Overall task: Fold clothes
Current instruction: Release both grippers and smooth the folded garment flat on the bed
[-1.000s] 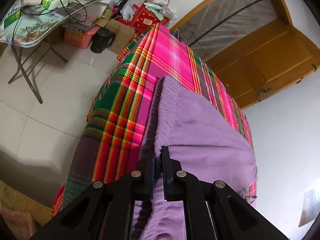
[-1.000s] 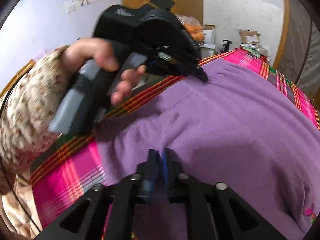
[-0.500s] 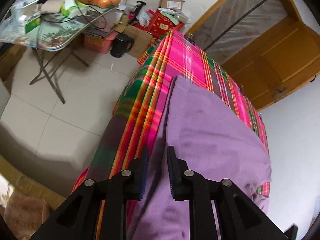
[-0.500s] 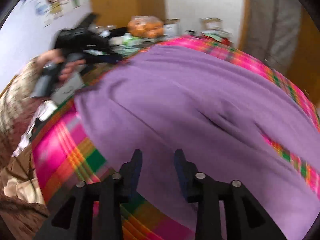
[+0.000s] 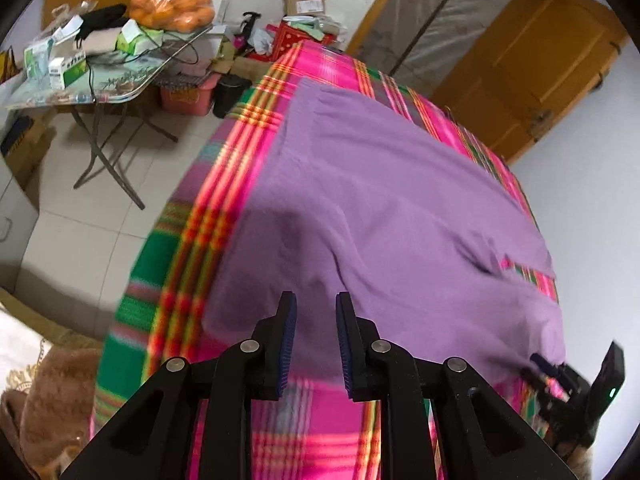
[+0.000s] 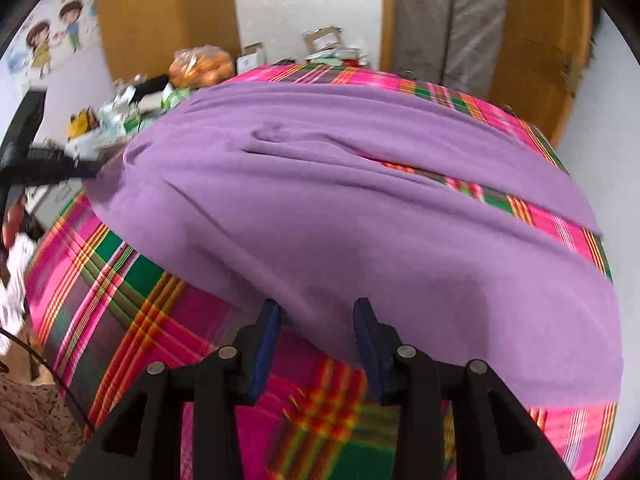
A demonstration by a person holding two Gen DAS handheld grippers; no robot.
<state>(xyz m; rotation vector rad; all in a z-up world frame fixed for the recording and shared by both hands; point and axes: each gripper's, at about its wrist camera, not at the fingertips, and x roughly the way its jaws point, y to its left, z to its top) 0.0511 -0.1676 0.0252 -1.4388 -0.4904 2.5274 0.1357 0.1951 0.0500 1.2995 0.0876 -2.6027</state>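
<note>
Both tongs are standing open, gripping nothing: left gripper point(image 5: 316, 312), right gripper point(image 6: 318, 316), over garment point(image 5: 380, 200) near bed point(image 5: 176, 280) edge. Only left view is showing floor point(image 5: 80, 220).

garment point(image 5: 392, 208): plain purple | bedcover point(image 5: 176, 292): pink, green, red, yellow plaid

The purple garment point(image 6: 360, 208) runs off the right-wrist frame's right edge — the plaid cloth point(image 6: 120, 280) beneath smears with blur.
</note>
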